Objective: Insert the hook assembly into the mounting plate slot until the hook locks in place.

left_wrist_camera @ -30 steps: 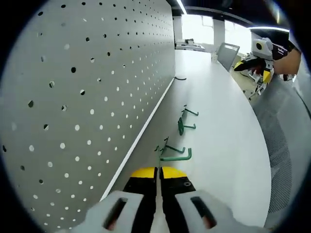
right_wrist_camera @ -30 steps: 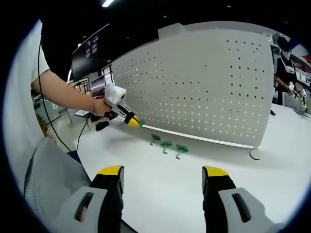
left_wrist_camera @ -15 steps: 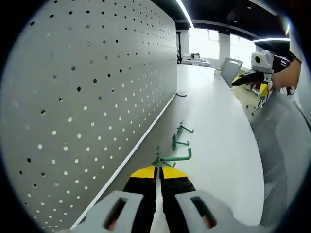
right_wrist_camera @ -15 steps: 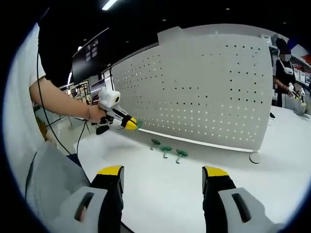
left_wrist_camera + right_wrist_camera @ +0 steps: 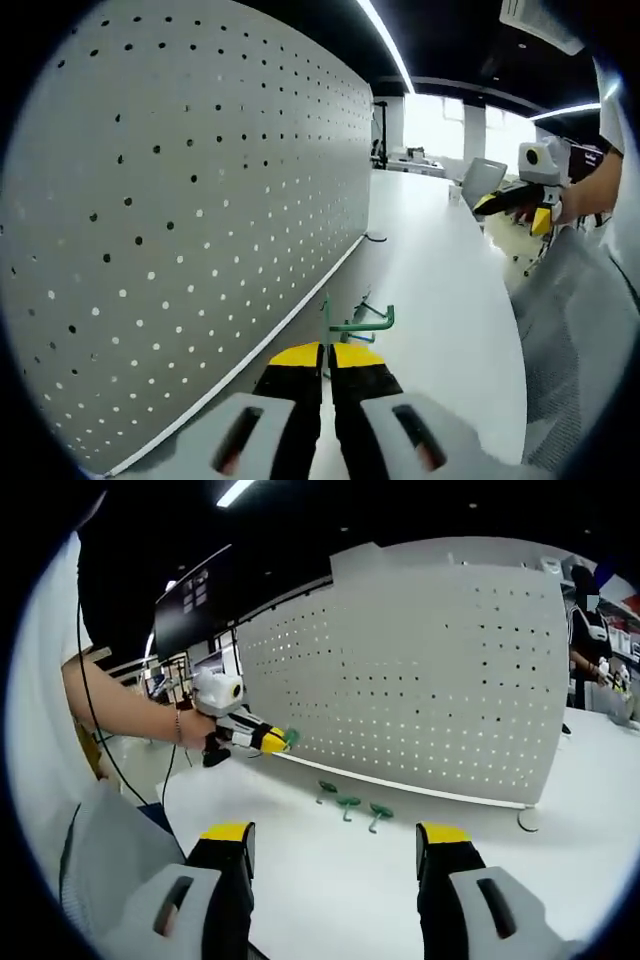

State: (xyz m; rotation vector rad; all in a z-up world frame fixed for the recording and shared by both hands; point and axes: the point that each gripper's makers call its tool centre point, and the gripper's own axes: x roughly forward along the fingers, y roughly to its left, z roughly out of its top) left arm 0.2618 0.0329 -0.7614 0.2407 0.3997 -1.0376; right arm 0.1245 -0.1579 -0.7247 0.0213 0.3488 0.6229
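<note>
In the left gripper view the left gripper (image 5: pixel 326 352) has its yellow-tipped jaws pressed together on a green hook (image 5: pixel 352 322), whose thin upright stem rises from between the tips while its hooked arm reaches out to the right, held in the air above the white table (image 5: pixel 440 270). The grey perforated pegboard (image 5: pixel 190 190) stands upright along the table's edge just to the left of the held hook, and the two do not touch. In the right gripper view the same gripper (image 5: pixel 283 739) shows at the left, held by a person's hand (image 5: pixel 192 729), with a speck of green at its tip near the pegboard's (image 5: pixel 430 670) lower left corner. Three more green hooks (image 5: pixel 349 804) lie in a short row on the table (image 5: pixel 330 880) in front of the pegboard's base. The right gripper (image 5: pixel 335 842) hovers well back from them with its jaws wide apart and nothing between them.
</note>
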